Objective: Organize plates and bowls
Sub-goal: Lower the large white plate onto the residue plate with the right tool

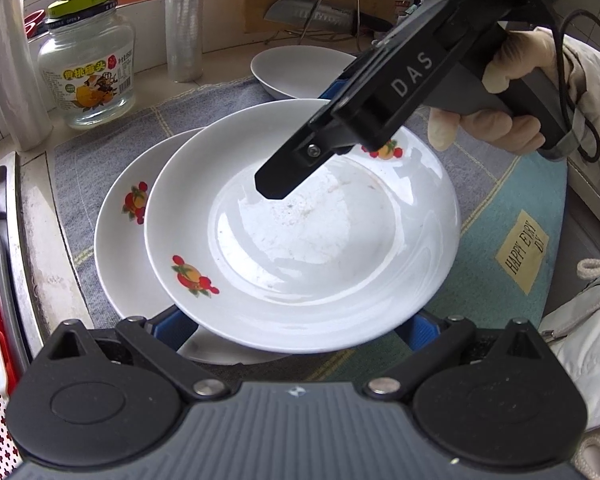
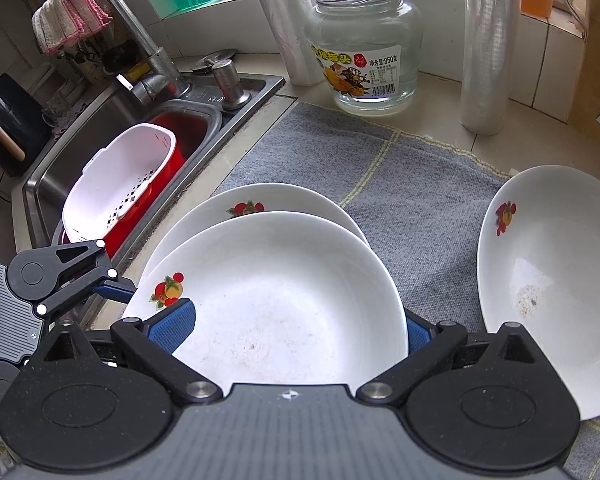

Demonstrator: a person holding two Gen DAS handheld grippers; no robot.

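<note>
From the left wrist view, a white plate with fruit prints (image 1: 300,236) sits on top of a second fruit-print plate (image 1: 128,240), shifted to the right of it, both on a blue-grey cloth mat (image 1: 100,152). The left gripper (image 1: 300,332) has its blue pads spread wide at the near rim of the top plate, one pad at each side and partly hidden beneath the rim; whether they touch the plate cannot be told. The right gripper (image 1: 276,188), held in a gloved hand (image 1: 500,120), reaches down from the upper right, with its black finger above the plate's far half. Its other finger is hidden, so its opening cannot be read here. A white bowl (image 1: 296,72) stands behind the plates, and a glass jar with a green lid (image 1: 86,64) stands at the back left beside a roll of cling film (image 1: 184,20).

From the right wrist view, the right gripper (image 2: 296,328) stands wide open: one blue pad (image 2: 172,328) lies over the near left rim of the top plate (image 2: 280,300), the other sits at the right edge, largely hidden. The second plate (image 2: 260,200) shows behind the top one. The left gripper (image 2: 112,288) comes in from the left at the plate's rim, its blue finger just beside the edge. The white bowl (image 2: 560,280) rests on the mat (image 2: 400,184) to the right, apart from the plates. The sink (image 2: 100,128) at left holds a white strainer basket (image 2: 120,184)
</note>
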